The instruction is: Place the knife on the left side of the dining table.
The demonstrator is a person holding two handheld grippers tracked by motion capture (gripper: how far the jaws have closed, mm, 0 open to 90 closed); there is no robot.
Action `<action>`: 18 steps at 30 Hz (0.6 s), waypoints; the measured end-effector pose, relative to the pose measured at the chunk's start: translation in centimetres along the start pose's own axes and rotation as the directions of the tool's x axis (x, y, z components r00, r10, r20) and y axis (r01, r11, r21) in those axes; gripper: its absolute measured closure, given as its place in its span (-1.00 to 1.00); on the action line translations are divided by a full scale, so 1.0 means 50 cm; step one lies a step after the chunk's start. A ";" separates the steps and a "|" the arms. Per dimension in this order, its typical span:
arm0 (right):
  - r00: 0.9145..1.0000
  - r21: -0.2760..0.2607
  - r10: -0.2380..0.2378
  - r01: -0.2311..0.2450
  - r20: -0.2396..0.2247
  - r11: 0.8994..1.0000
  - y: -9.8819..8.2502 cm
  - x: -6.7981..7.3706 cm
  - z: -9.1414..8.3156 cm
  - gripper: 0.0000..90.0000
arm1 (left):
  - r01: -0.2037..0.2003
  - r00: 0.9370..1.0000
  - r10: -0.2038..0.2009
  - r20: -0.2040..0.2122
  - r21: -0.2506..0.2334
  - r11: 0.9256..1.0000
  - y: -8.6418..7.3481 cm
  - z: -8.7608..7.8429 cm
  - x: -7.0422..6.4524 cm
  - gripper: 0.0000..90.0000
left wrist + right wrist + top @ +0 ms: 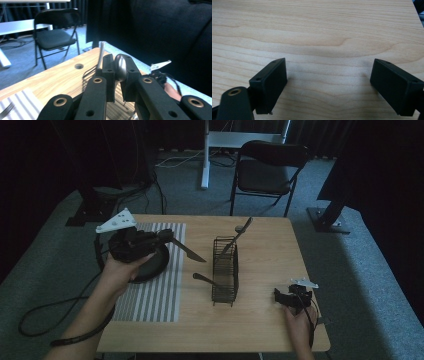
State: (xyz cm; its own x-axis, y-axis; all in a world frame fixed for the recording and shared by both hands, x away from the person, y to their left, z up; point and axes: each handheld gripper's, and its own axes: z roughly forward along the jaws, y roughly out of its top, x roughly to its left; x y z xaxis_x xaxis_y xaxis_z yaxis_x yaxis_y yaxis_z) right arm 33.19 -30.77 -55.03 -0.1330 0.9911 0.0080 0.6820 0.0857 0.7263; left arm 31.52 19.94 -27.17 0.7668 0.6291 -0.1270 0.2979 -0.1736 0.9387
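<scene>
Knife lifted, caddy not yet reached

Left hand-held gripper [167,239] clenched on slim metal table knife [189,251] above striped placemat [150,290]; black wire cutlery caddy [225,277] already held utensils; right hand-held gripper [328,82] released, idle on tabletop [265,250].

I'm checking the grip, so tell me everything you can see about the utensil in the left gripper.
The utensil is slim, shiny grey metal, likely a knife or spoon. The left gripper is shut on its rounded end, one of the fingers on each side. In the high view it points level toward the wire rack, above the table, touching nothing else.
</scene>
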 end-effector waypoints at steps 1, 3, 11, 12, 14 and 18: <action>1.000 0.000 0.000 0.000 0.000 1.000 0.000 0.000 0.000 -0.71 | 0.006 1.000 -0.006 -0.010 0.004 1.000 -0.005 -0.004 0.004 0.86; 1.000 0.000 0.000 0.000 0.000 1.000 0.000 0.000 0.000 -0.71 | 0.006 1.000 -0.006 -0.018 0.010 1.000 -0.008 -0.007 0.007 0.86; 1.000 0.000 0.004 -0.004 -0.001 1.000 0.000 0.000 0.000 -0.71 | 0.052 0.993 -0.047 -0.107 0.046 0.998 -0.063 -0.036 0.043 0.86; 1.000 -0.001 0.003 -0.003 0.000 1.000 0.000 0.000 0.000 -0.71 | 0.060 0.993 -0.055 -0.108 0.051 0.997 -0.070 -0.038 0.048 0.86; 1.000 -0.001 0.003 -0.003 0.000 1.000 0.000 0.000 0.000 -0.71 | 0.074 0.991 -0.067 -0.119 0.056 0.996 -0.085 -0.042 0.056 0.86; 1.000 0.000 0.004 -0.004 -0.001 1.000 0.000 0.001 0.000 -0.71 | 0.099 0.987 -0.089 -0.131 0.071 0.993 -0.116 -0.046 0.072 0.86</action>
State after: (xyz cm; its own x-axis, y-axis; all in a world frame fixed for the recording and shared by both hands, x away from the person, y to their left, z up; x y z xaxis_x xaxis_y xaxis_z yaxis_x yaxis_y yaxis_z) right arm 33.19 -30.74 -55.03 -0.1308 0.9913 0.0113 0.6828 0.0818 0.7260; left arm 31.24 24.93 -32.35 0.6559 0.7362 -0.1668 0.4121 -0.1641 0.8962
